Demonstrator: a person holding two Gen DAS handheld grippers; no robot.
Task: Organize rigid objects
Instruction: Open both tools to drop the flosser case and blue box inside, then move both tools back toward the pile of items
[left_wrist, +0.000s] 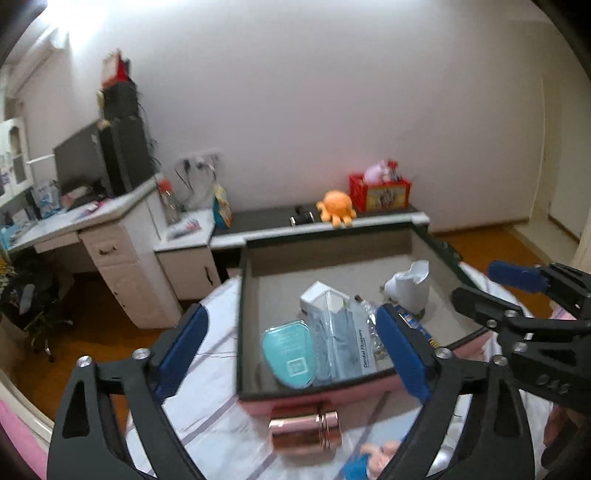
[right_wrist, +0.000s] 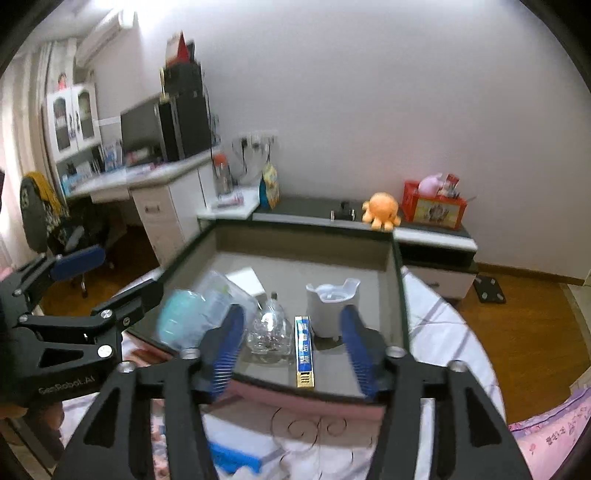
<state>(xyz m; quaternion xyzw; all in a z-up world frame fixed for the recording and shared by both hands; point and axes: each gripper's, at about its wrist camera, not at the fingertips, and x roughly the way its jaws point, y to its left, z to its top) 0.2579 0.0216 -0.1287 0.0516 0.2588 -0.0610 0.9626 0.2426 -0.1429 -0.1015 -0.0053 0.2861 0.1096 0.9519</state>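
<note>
A pink box (left_wrist: 317, 398) with a grey inside (right_wrist: 303, 254) sits on the bed. It holds a teal case (left_wrist: 290, 350), a flossers pack (left_wrist: 347, 343), a white carton (left_wrist: 317, 295), a clear bottle (right_wrist: 267, 328), a blue-gold slim box (right_wrist: 304, 350) and a white cup (right_wrist: 332, 302). A rose-gold tin (left_wrist: 304, 430) lies on the sheet in front of the box. My left gripper (left_wrist: 291, 349) hovers open over the box's near left part. My right gripper (right_wrist: 291, 350) is open above the near right part, with nothing between its pads.
The white patterned sheet (right_wrist: 436, 332) surrounds the box. A blue item (right_wrist: 232, 458) lies near the bottom edge. Behind stand a low shelf with an orange plush (left_wrist: 336, 206) and a red crate (left_wrist: 380, 192), and a white desk (left_wrist: 122, 251) at left. Wooden floor lies on both sides.
</note>
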